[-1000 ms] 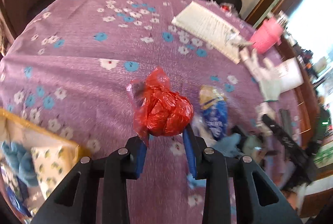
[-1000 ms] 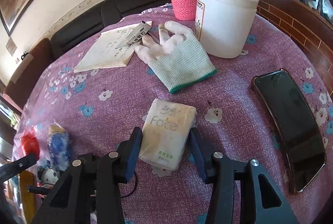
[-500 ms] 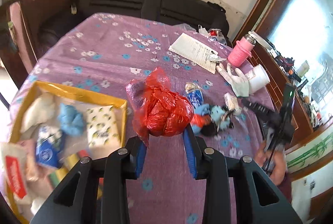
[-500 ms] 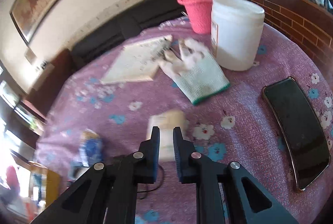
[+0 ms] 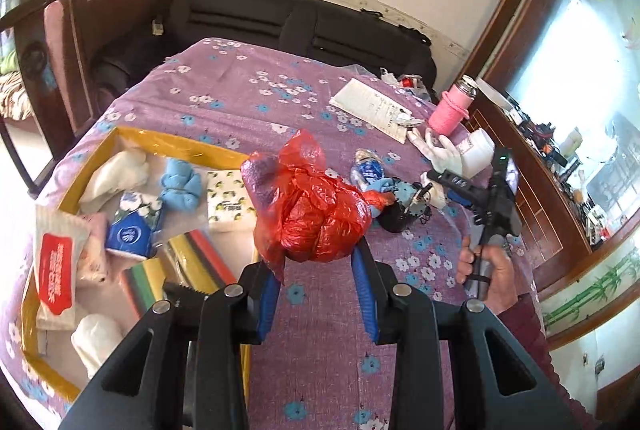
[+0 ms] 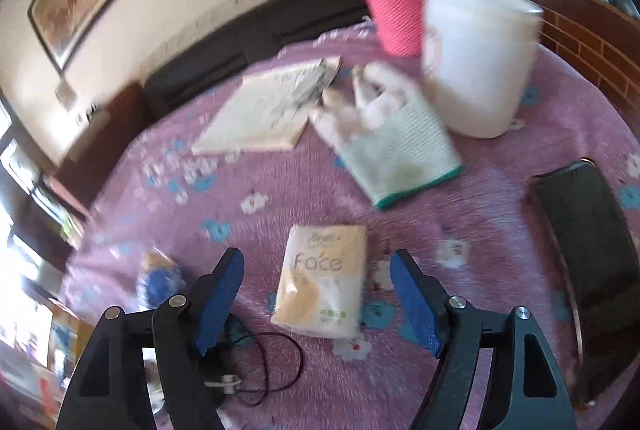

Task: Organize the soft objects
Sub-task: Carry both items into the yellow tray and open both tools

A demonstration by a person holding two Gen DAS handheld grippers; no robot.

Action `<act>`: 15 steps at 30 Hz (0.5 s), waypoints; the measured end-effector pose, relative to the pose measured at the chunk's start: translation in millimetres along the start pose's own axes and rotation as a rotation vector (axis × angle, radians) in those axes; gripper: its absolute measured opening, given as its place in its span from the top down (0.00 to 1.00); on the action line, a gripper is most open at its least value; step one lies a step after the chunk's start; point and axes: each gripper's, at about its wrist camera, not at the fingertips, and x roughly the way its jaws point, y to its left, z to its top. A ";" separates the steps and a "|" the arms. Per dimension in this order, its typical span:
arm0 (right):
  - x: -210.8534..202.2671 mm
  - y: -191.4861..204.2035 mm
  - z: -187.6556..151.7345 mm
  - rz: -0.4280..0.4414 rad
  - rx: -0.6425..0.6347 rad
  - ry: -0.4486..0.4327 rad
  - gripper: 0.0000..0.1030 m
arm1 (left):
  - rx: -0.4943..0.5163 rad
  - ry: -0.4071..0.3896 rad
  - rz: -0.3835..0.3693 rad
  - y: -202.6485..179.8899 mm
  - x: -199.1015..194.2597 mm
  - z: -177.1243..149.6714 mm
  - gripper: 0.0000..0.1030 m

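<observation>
My left gripper point(image 5: 318, 258) is shut on a crumpled red plastic bag point(image 5: 316, 206) and holds it high above the purple flowered tablecloth, just right of the yellow-rimmed tray point(image 5: 168, 146). The tray holds tissue packs, blue and white cloths and striped fabric. My right gripper point(image 6: 316, 278) is open, its jaws wide on either side of a "Face" tissue pack point(image 6: 324, 290) lying on the cloth; it also shows in the left wrist view point(image 5: 468, 186). A white glove point(image 6: 392, 142) lies beyond the pack.
A white tub point(image 6: 476, 58), a pink knitted bottle sleeve point(image 6: 388, 14) and a paper pad point(image 6: 272, 110) stand at the back. A black phone point(image 6: 588, 242) lies right. A blue packet point(image 6: 160, 278) and a black cable point(image 6: 272, 362) lie left.
My left gripper has risen further with the red bag, the tray now fully in view. My right gripper, shut half a second ago, has opened wide around the tissue pack.
</observation>
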 end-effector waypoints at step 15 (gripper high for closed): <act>-61.6 16.3 -4.3 -0.049 -0.027 -0.155 0.67 | -0.171 -0.068 0.099 73.2 -48.4 -19.4 0.69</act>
